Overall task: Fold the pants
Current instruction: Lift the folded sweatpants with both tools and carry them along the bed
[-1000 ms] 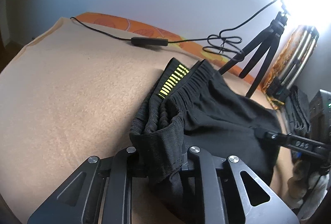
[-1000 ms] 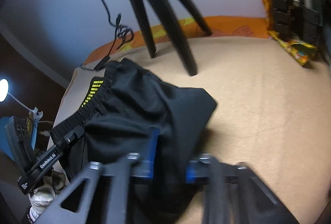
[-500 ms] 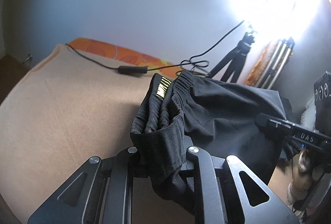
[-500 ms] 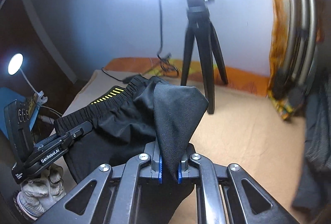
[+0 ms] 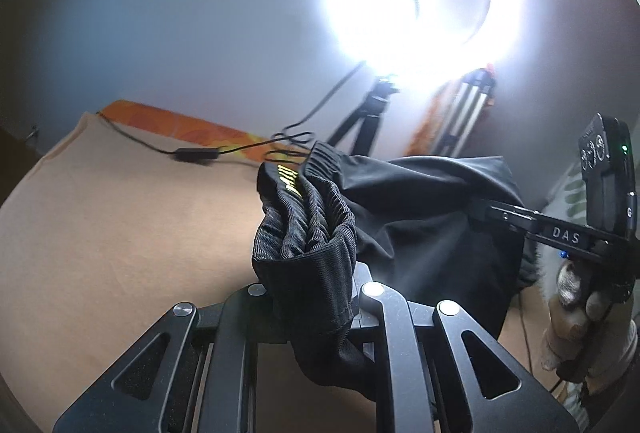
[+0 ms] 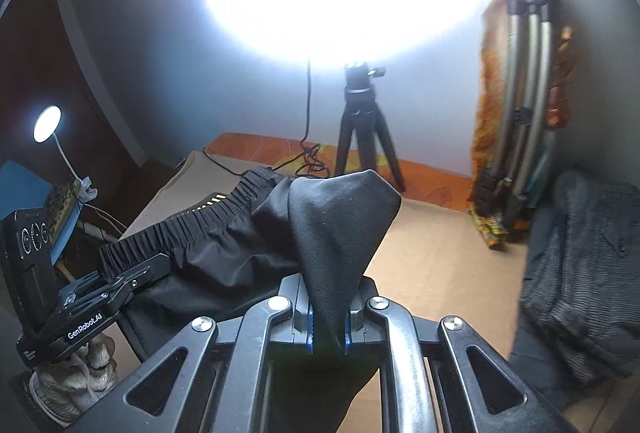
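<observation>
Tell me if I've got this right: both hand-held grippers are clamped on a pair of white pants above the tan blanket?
Not quite: the pants are black, not white, as the right wrist view shows. Both the left hand-held gripper and right hand-held gripper are clamped on them above the tan blanket.

The pants (image 5: 420, 217) are black, with a ribbed elastic waistband (image 5: 308, 229) bearing yellow-green striped lettering (image 5: 290, 183). The bed cover (image 5: 120, 233) at the left of the frame is plain tan; along its far edge runs an orange sheet (image 5: 180, 123) with paler swirls. A black cable (image 5: 192, 155) crosses it. Both claws are black metal with silver rivets; the right claw (image 6: 328, 333) shows blue pads. The small tripod (image 6: 362, 137) is black, the larger tripod (image 6: 524, 93) at right silver-grey against orange patterned cloth (image 6: 486, 137). At lower right lies dark grey ribbed fabric (image 6: 580, 273).
</observation>
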Motion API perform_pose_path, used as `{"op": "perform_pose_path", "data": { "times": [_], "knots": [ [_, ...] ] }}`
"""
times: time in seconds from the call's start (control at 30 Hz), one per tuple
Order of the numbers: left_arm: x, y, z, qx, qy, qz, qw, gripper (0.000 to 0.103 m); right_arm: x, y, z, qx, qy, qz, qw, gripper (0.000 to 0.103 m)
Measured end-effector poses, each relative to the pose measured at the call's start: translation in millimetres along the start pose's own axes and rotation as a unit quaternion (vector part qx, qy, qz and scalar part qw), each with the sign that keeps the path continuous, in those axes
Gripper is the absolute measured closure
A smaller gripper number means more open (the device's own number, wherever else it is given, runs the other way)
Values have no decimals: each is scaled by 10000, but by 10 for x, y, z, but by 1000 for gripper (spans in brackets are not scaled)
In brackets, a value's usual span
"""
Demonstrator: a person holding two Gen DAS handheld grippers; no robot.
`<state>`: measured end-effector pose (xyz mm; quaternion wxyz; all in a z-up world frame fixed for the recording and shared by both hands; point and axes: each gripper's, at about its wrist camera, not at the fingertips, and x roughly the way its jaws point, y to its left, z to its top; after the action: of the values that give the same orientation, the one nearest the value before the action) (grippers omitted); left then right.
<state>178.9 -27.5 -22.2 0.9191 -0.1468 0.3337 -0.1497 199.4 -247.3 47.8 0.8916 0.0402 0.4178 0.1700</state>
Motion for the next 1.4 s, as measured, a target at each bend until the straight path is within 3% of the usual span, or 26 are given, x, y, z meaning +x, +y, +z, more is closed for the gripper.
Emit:
{"op": "perform_pose_path", "data": {
  "times": [0.43, 0.93, 1.17, 1.4],
  "knots": [
    [124, -817, 20, 253, -45, -620, 9977, 90, -823, -634, -15, 78, -301, -372, 9988, 96],
    [775, -2009, 134, 659, -38, -1221, 9903, 90, -1431, -1786, 129, 178, -552, -1112, 9921, 96],
    [1058, -2501, 144, 853, -174, -1350, 9870, 90, -1536, -2313, 360, 119, -601, -1292, 9897, 96],
    [1505, -2878, 33, 914, -206, -1325, 9867, 90, -1312, -2899, 503, -45, -346, -1351, 9902, 96]
  ]
}}
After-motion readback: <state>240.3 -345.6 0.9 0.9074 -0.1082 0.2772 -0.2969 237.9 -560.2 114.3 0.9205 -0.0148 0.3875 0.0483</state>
